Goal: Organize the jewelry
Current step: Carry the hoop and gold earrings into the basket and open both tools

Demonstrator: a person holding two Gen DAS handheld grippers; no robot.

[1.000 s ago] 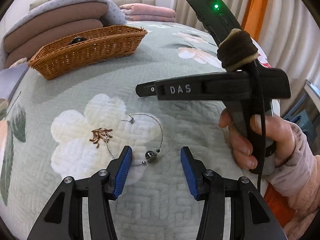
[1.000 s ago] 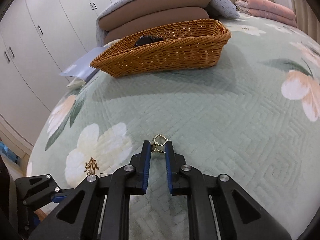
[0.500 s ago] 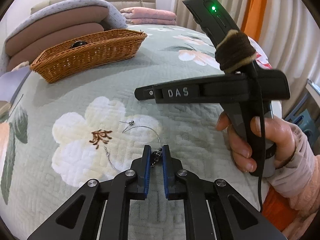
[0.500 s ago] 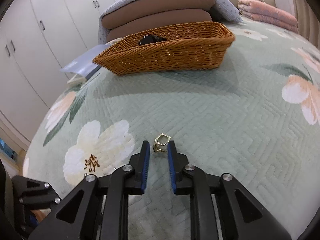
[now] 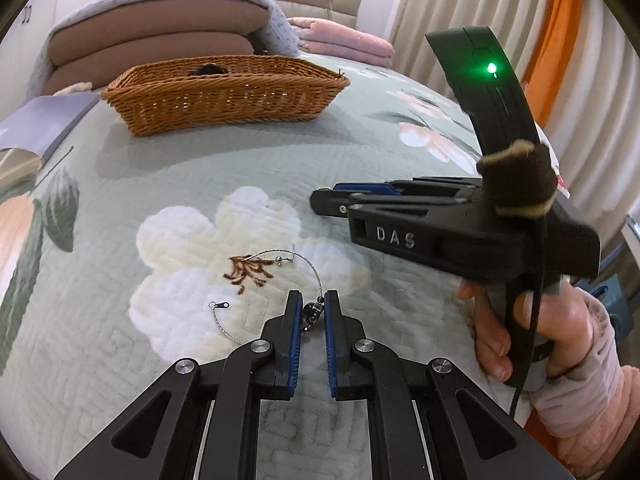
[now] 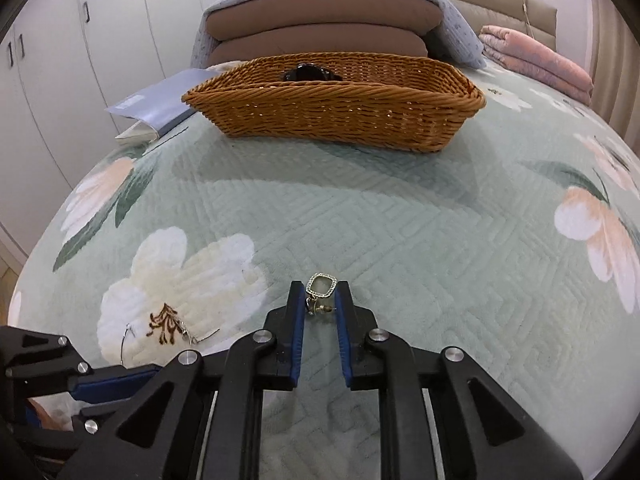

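A thin silver wire bracelet (image 5: 308,268) with a dark bead lies on the white flower of the green quilt. My left gripper (image 5: 311,314) is shut on its bead (image 5: 311,313); part of the wire also shows in the right wrist view (image 6: 188,336). My right gripper (image 6: 320,304) is shut on a small gold earring with a square hoop (image 6: 321,285), held just above the quilt. The right gripper also shows in the left wrist view (image 5: 324,200), to the right of the bracelet. A wicker basket (image 6: 332,120) with a dark item inside (image 6: 306,72) stands farther back.
Stacked brown cushions under a grey cover (image 6: 320,28) and folded pink blankets (image 6: 536,60) lie behind the basket. A grey booklet (image 6: 152,104) lies left of the basket. White wardrobe doors (image 6: 60,60) stand at left, curtains (image 5: 460,8) at right.
My left gripper closed on the bracelet's bead and has pulled the wire slightly. My right gripper, still holding the earring, swung to face the basket more squarely.
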